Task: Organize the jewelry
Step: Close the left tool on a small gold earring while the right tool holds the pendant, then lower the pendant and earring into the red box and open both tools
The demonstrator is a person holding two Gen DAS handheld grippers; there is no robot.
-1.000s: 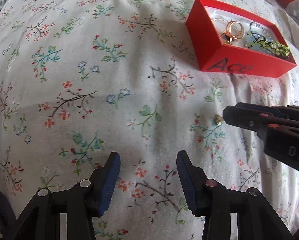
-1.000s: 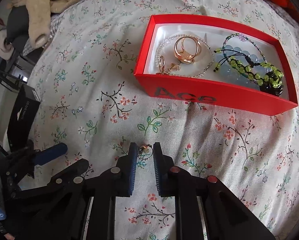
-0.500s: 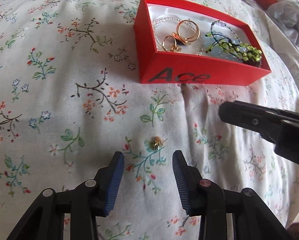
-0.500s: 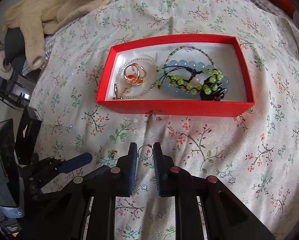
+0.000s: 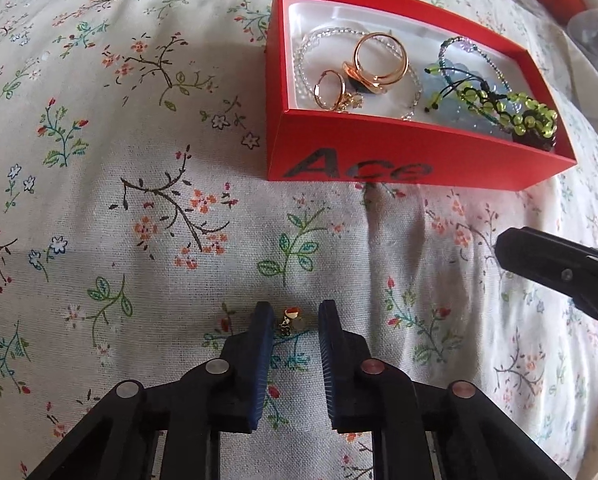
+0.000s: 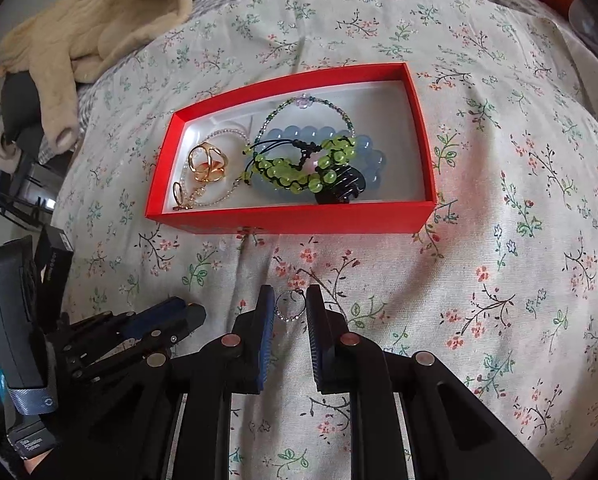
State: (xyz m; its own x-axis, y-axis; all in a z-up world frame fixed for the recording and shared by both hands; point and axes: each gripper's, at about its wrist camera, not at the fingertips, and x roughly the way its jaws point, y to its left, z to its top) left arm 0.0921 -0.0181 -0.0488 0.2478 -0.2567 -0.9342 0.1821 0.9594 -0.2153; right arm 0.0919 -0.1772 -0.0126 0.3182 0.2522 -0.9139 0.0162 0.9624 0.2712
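A tiny gold stud earring (image 5: 290, 320) lies on the floral bedsheet (image 5: 139, 160), bracketed by the part-open, empty left gripper (image 5: 291, 320); the fingers should be pressed into the cloth and closed slowly so it is not flicked away. To the right, a thin beaded silver ring (image 6: 290, 307) is pinched in the nearly closed right gripper (image 6: 291, 304), short of the red cardboard box (image 6: 299, 222) of jewellery.

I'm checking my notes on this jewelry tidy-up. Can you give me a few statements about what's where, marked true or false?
1. The red box sits on a floral bedspread. True.
2. The right tool holds a thin ring between its fingers. True.
3. The box is empty. False: it holds gold rings, bracelets and a green bead bracelet.
4. A small gold earring lies between the open fingers of the left tool. True.
5. The green bead bracelet lies on the bedspread. False: it is in the box.
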